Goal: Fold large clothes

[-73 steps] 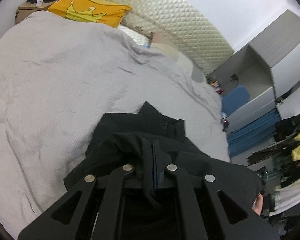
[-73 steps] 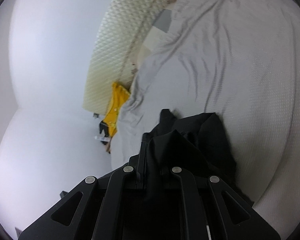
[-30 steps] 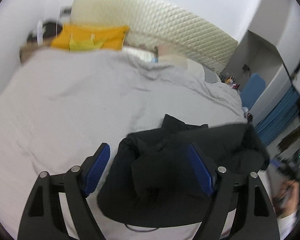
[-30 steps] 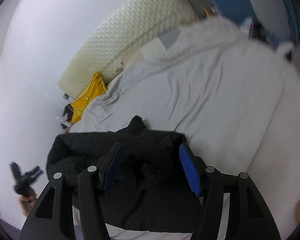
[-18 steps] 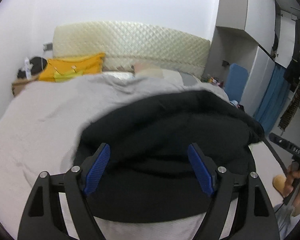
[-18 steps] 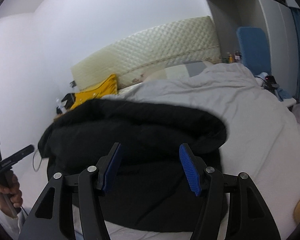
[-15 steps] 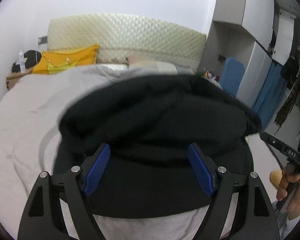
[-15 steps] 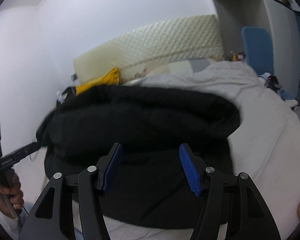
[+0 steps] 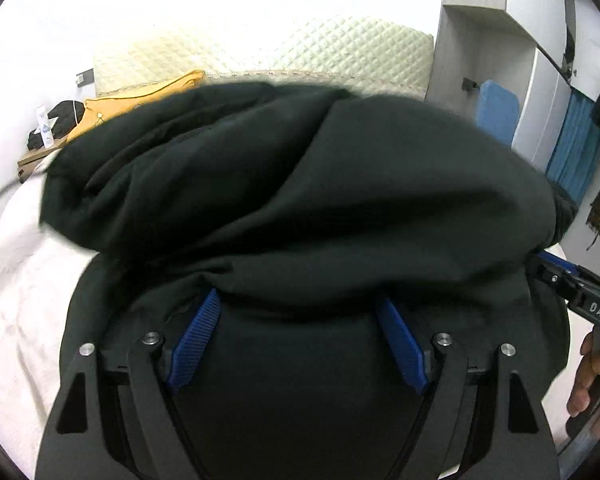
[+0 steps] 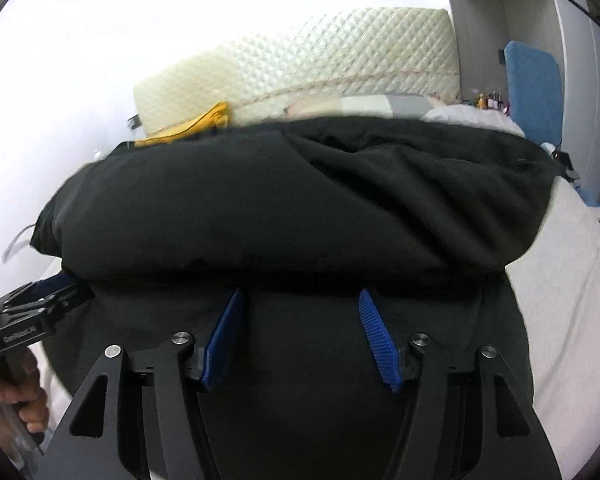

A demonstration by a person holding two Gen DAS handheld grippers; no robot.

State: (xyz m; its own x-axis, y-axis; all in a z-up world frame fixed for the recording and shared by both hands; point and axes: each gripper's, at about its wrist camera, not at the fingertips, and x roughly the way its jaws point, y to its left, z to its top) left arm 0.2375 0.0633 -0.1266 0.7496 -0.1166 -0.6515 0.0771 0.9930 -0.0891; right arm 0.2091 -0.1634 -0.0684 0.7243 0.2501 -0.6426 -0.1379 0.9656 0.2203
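**Desk:** What is shown?

**Caption:** A black garment (image 9: 340, 184), bunched into a thick roll, is seen lying across the near part of a bed (image 9: 16, 280) covered in pale bedding. It fills most of both wrist views, with a quilted headboard (image 9: 300, 56) and a yellow pillow (image 9: 140, 98) glimpsed behind it.

**Desk:** And the grippers?

**Caption:** The left gripper (image 9: 298, 312) is spread wide, its blue pads (image 9: 194, 340) set well apart with dark cloth lying between and beneath them. The right gripper (image 10: 300, 312) is parted rather less (its pads (image 10: 378, 342) are likewise over black fabric). No pinch of cloth is seen in either; the tips are tucked under the overhanging roll, so contact there cannot be ruled out. Each tool is also caught in the other's view, held in a hand (image 10: 16, 396) at the garment's side.

**Desk:** Which step is this?

**Caption:** It is judged that a fold has been laid over and released, and that the bundle is being approached low at its near edge.

**Desk:** What is called for next?

**Caption:** Probably a fresh hold on the near hem or the roll's ends. Both sets of jaws would need to be closed on a single layer at matched points, and the bulk flattened before another fold is made.
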